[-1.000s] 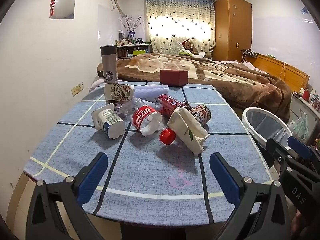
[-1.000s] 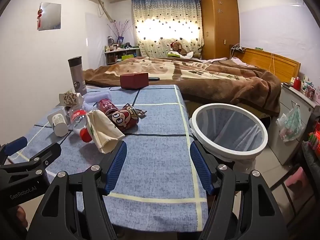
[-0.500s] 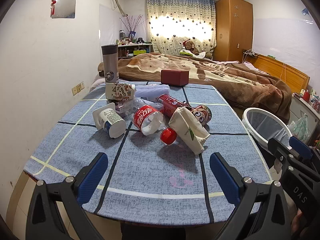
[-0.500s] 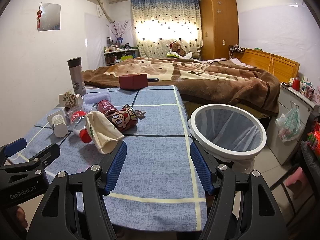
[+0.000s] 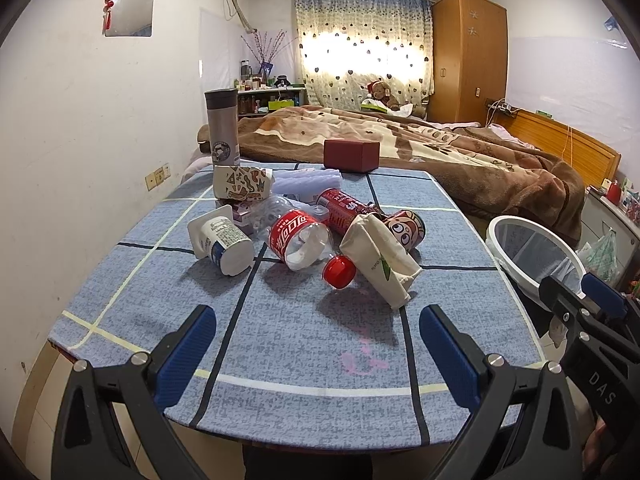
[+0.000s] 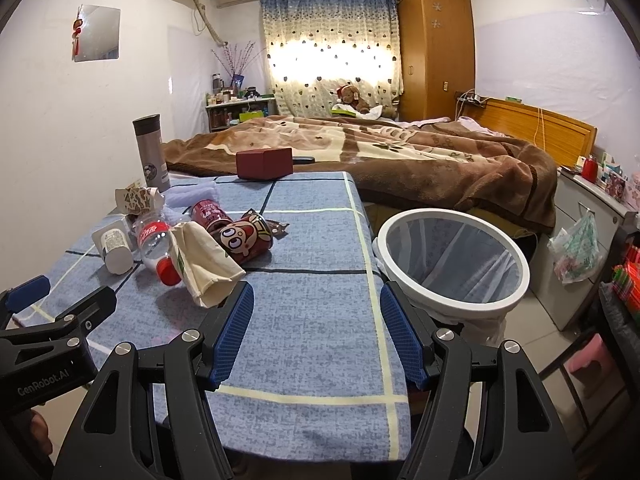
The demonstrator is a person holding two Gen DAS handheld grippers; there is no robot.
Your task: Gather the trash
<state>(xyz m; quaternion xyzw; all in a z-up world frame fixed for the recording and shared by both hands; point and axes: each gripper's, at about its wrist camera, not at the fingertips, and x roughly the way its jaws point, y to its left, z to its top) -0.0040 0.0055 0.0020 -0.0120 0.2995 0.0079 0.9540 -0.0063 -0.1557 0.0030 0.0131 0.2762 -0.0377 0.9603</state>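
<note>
Table (image 5: 304,344): blue checked cloth, littered | bedroom, bed (image 6: 400,152) behind | both tools wide, empty

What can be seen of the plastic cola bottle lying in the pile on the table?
The cola bottle is clear, crumpled plastic with a red label in white script and a red cap. It looks empty and lies on its side on the blue checked tablecloth, cap towards the camera. The white cup lies at its left and the beige paper bag touches its cap end. Neither claw touches it.
</note>
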